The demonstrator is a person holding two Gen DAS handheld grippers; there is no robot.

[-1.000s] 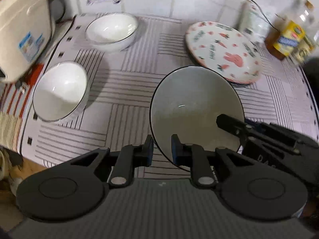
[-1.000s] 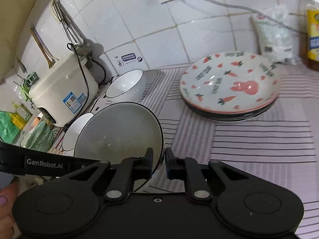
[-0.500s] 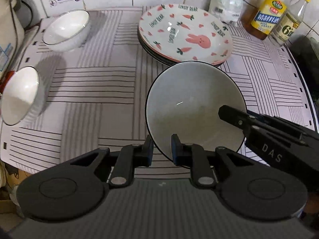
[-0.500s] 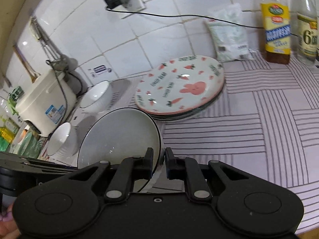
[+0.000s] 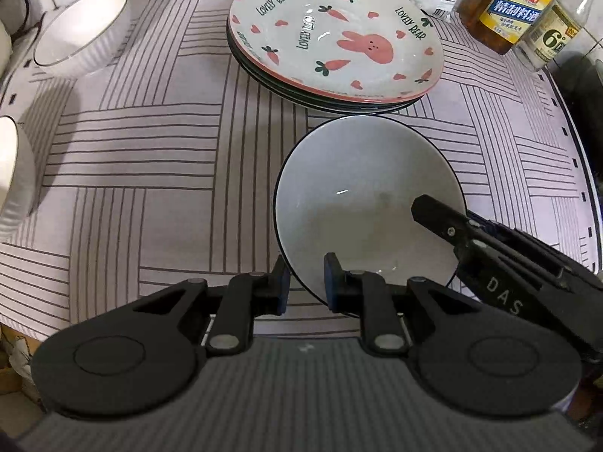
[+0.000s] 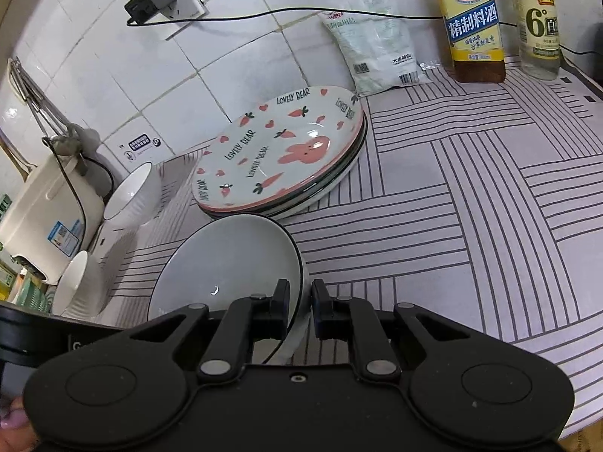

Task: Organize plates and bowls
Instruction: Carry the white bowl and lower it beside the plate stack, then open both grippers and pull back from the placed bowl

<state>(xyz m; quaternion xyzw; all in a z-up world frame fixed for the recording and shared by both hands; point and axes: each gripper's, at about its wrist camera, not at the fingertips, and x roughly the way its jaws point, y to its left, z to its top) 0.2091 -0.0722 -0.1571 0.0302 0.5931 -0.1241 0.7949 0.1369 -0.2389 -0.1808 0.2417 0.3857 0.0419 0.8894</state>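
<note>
The left tool [image 5: 304, 282] is clenched on the near rim of a grey bowl [image 5: 361, 196], one pad inside the rim and one outside. The right tool [image 6: 300, 303] grasps the same bowl [image 6: 230, 263] at its opposite rim, and in the left wrist view its black body [image 5: 501, 263] reaches in from the right across the bowl's edge. The bowl sits tilted between the two tools above the striped cloth on the table [image 5: 150, 158], just in front of the stack of plates [image 5: 335, 37], whose top plate carries a rabbit and carrots.

Whether the bowl's base touches the table cannot be told; its underside is hidden in both views. The lower plates of the stack show only as thin edges. A white bowl [image 5: 81, 30] stands at the back left, and another white bowl [image 5: 11, 177] is cut off by the left edge of the frame. Behind the plates stand a plastic bag [image 6: 377, 37] and two bottles [image 6: 475, 26], their tops cropped. The rice cooker [image 6: 45, 211] is partly hidden at the far left.

Compared with a second ago, the plate stack has come nearer and more central, and the white bowls have slid leftward.
</note>
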